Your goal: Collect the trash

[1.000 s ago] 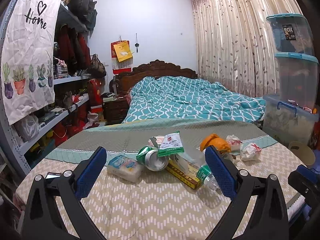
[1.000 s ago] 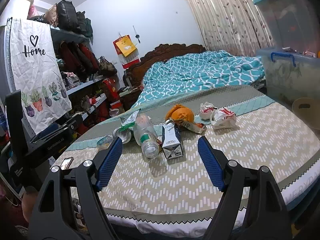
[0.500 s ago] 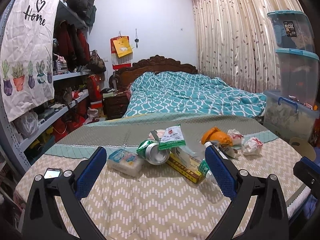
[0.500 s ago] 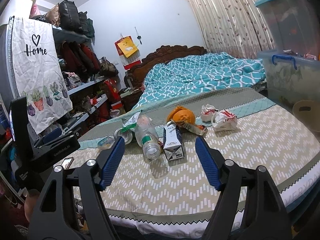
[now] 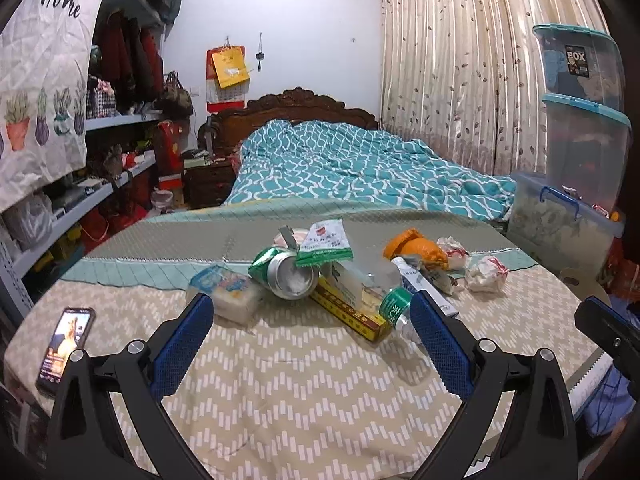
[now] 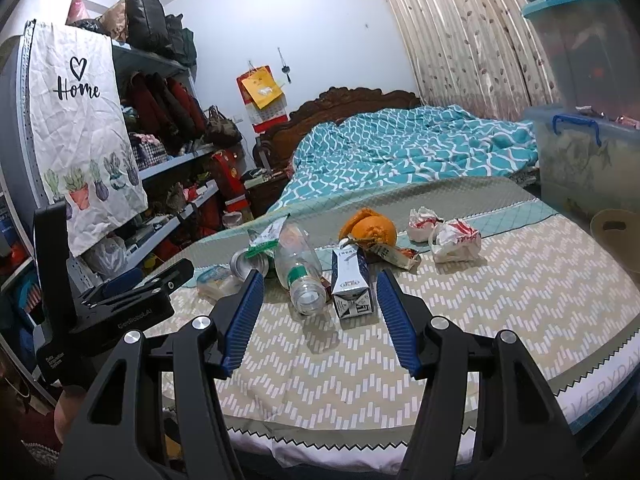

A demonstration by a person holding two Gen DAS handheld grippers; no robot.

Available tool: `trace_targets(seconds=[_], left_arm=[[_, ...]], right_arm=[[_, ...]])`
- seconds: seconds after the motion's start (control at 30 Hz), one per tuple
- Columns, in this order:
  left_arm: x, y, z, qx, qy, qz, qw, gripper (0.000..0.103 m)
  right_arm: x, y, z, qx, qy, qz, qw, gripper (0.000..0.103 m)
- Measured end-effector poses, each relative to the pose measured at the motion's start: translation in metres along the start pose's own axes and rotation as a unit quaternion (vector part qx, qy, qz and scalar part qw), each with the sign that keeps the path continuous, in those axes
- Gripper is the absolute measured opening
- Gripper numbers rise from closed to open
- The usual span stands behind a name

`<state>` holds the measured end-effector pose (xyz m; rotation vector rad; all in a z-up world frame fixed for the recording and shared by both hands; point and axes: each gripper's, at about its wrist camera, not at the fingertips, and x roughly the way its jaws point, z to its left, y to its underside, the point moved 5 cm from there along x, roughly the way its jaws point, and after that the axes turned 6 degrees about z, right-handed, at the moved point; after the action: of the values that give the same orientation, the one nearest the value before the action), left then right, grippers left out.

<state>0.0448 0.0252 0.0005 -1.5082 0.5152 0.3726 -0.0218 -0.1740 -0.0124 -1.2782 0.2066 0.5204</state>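
1. While both claws are hovering low over the patterned counter [image 5: 304,392], the trash is lying in a loose heap just ahead of them.
2. Ahead of the left claw [image 5: 306,334] a crushed green can [image 5: 286,274] is resting against a yellow box [image 5: 352,314], with a green-and-white sachet [image 5: 326,242] leaning on top and a tissue pack [image 5: 226,290] just beyond its left pad.
3. A clear bottle [image 6: 300,270] and a small carton [image 6: 352,286] are sitting directly ahead of the right claw [image 6: 320,312]; orange peel [image 6: 370,230] and crumpled wrappers [image 6: 454,238] are lying farther off, to its right.
4. A phone [image 5: 66,350] is lying to the left of the left claw, clear of the heap.
5. The left claw is gaping wide with nothing between its pads, tilting slightly down.
6. The right claw is narrowing, still empty, angling gently down at the bottle and carton.
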Motion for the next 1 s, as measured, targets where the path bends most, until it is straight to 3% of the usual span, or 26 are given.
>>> trace_targets(seconds=[0.27, 1.0], left_arm=[[0.027, 0.006, -0.002, -0.004, 0.011, 0.035, 0.9993, 0.094], [0.1, 0.019, 0.043, -0.048, 0.024, 0.102, 0.9934, 0.088]], right_arm=[[0.01, 0.0, -0.015, 0.013, 0.016, 0.009, 1.0, 0.06], [0.094, 0.004, -0.015, -0.007, 0.028, 0.102, 0.994, 0.061]])
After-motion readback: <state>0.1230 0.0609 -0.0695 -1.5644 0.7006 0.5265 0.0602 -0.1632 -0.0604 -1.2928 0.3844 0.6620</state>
